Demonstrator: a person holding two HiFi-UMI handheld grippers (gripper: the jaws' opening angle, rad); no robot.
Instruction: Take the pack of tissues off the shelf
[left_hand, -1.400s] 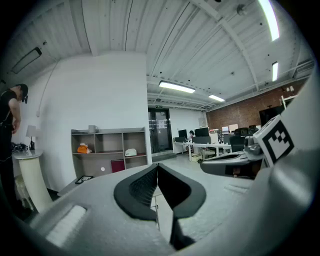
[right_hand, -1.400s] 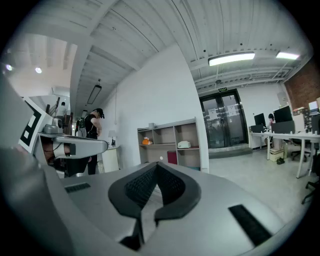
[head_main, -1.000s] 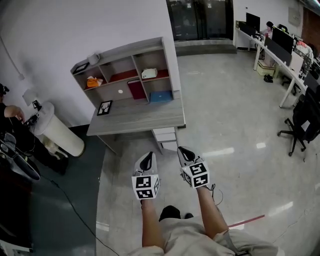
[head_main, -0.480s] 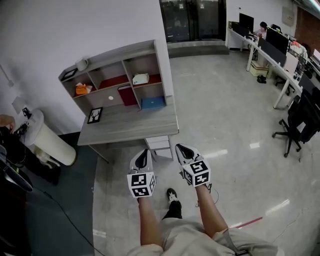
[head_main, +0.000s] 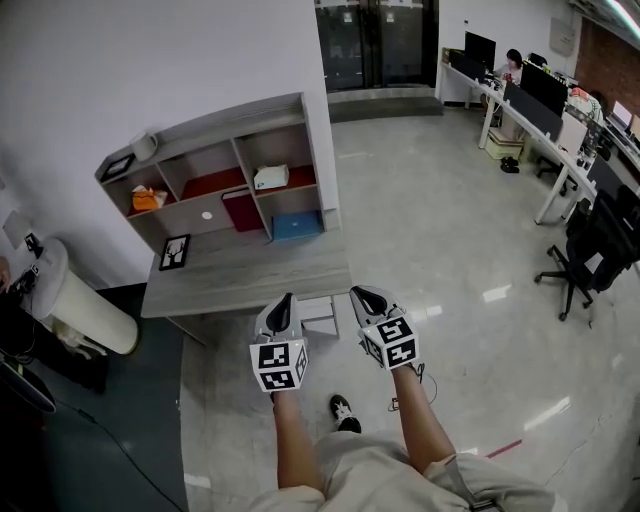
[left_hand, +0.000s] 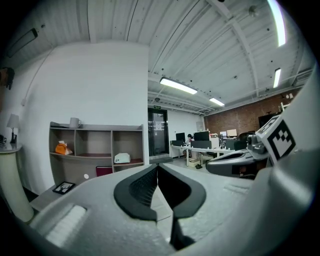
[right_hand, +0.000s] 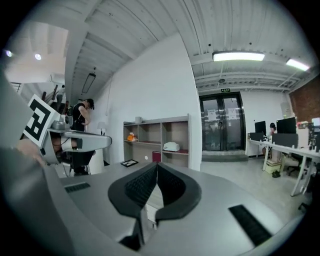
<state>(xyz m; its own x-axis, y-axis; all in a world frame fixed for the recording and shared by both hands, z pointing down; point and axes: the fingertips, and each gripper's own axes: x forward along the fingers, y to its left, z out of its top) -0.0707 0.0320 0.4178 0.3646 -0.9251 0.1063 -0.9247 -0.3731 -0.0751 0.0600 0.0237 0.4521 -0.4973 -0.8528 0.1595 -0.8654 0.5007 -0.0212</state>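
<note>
Head view: both tools are out front over the glossy floor, side by side, tips pointing toward the worktop (head_main: 250, 278).
Left tool (head_main: 286, 298): clenched, ribbed pads pressed together at the tips, nothing between them.
Right tool (head_main: 357, 292): clenched as well and empty, just beside the left one, marker cube facing up.
Pack of tissues (head_main: 270, 177): white, sitting in the upper right compartment of the shelf (head_main: 215, 128), untouched and well apart from both tools.
Shelf: a grey open unit standing at the back of the worktop, against the white wall.
Upper row: an orange item (head_main: 147, 198) in the left compartment, a dark red liner in the middle one, then the tissues.
Lower row: a dark red folder (head_main: 240, 211) stands upright, and a blue box (head_main: 296, 225) lies in the right compartment, below the tissues.
Top board: a pale cup (head_main: 147, 145) sits near the left end.
Worktop: grey, with a black picture frame (head_main: 174, 251) lying flat near its left side.
Left gripper view: jaws meet in a closed seam, and the tissues show small and far off to the left of it.
Right gripper view: same closed seam, with the shelf and its white pack straight beyond.
Surroundings: a white bin (head_main: 78, 300) stands left of the worktop; a black office chair (head_main: 590, 250) and desks with monitors are off to the right.
</note>
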